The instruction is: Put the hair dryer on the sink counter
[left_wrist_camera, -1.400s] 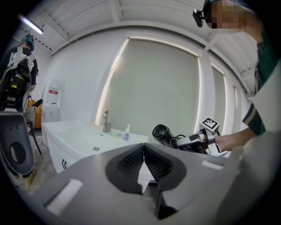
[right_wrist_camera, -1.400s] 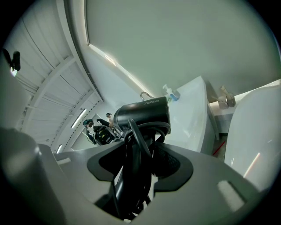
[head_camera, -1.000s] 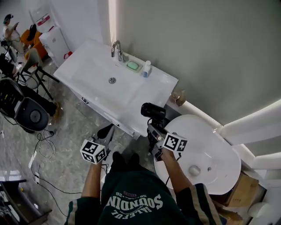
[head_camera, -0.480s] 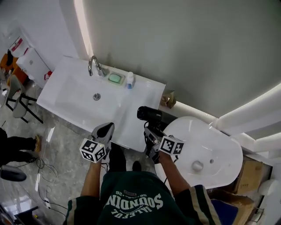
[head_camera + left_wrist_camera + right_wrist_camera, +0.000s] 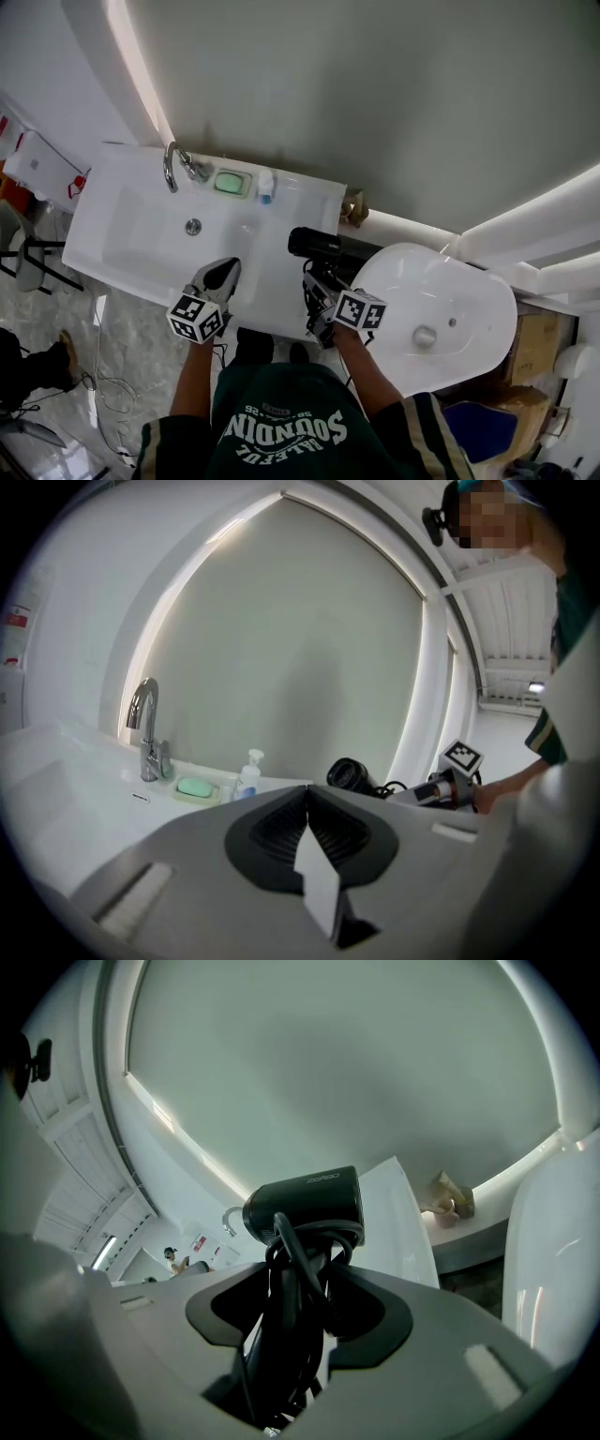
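Observation:
A black hair dryer (image 5: pixel 313 243), its cord wound round the handle, is held upright by the handle in my right gripper (image 5: pixel 318 282), which is shut on it. Its head hangs over the right end of the white sink counter (image 5: pixel 272 272), beside the gap to the tub. The right gripper view shows the hair dryer (image 5: pixel 305 1206) standing between the jaws of that gripper (image 5: pixel 298 1335), with the counter (image 5: pixel 403 1213) behind it. My left gripper (image 5: pixel 221 274) hovers over the counter's front part, shut and empty. From the left gripper view the hair dryer (image 5: pixel 352 775) appears to the right.
On the counter's back edge stand a chrome faucet (image 5: pixel 173 164), a green soap dish (image 5: pixel 230 183) and a small pump bottle (image 5: pixel 266 186). A white oval tub (image 5: pixel 459 291) lies to the right, with a small brass object (image 5: pixel 353 206) on the ledge and a cardboard box (image 5: pixel 530 347) beyond.
The person has stepped closer to the counter. Both grippers now reach over it, and the hair dryer has moved with the right gripper from beside the tub toward the counter's right end.

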A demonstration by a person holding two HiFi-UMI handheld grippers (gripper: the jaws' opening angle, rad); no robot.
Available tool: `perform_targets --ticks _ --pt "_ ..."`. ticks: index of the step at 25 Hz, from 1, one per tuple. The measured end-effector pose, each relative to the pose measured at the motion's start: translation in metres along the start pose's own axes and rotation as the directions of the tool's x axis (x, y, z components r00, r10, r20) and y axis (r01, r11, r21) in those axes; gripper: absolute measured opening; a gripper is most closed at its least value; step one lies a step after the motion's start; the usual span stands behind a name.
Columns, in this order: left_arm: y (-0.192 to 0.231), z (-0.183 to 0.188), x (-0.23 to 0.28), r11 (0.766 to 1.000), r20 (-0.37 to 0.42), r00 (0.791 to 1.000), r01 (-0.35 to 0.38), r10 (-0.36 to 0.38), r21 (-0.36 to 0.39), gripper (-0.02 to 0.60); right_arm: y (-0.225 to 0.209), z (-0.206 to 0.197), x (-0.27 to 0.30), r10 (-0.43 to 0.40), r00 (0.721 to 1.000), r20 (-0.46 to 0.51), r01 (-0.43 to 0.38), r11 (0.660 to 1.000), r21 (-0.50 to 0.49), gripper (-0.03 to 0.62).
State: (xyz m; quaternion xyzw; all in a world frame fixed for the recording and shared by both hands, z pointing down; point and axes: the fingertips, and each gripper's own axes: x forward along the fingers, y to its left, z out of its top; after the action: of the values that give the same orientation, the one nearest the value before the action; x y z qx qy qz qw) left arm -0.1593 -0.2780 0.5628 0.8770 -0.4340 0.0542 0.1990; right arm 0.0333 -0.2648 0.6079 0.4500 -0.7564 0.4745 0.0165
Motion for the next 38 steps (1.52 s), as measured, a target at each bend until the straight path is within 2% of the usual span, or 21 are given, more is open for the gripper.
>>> perform_targets --ticks 5,11,16,23,28,38 --pt "0.022 0.002 0.011 1.0 -0.017 0.999 0.026 -0.027 -0.014 0.052 -0.013 0.0 0.036 -0.058 0.998 -0.002 0.058 0.997 0.05 0.198" --pt "0.048 0.004 0.019 0.999 -0.035 0.998 0.045 -0.046 -0.024 0.052 -0.039 0.012 0.082 -0.168 0.986 -0.015 0.168 0.985 0.037 0.198" --pt "0.075 0.01 0.021 0.999 -0.048 0.998 0.046 -0.047 -0.03 0.052 -0.06 0.021 0.119 -0.248 0.969 -0.026 0.249 0.967 0.049 0.198" --pt "0.102 0.011 0.027 0.998 -0.065 0.996 0.053 -0.056 -0.037 0.052 -0.084 0.026 0.153 -0.356 0.933 -0.051 0.356 0.934 0.01 0.198" --pt "0.111 0.011 0.031 0.997 -0.076 0.995 0.061 -0.064 -0.047 0.052 -0.09 0.021 0.162 -0.398 0.915 -0.07 0.398 0.917 -0.013 0.198" --pt "0.121 0.006 0.038 0.995 -0.088 0.993 0.079 -0.084 -0.064 0.052 -0.094 -0.005 0.161 -0.429 0.898 -0.094 0.426 0.903 -0.057 0.198"
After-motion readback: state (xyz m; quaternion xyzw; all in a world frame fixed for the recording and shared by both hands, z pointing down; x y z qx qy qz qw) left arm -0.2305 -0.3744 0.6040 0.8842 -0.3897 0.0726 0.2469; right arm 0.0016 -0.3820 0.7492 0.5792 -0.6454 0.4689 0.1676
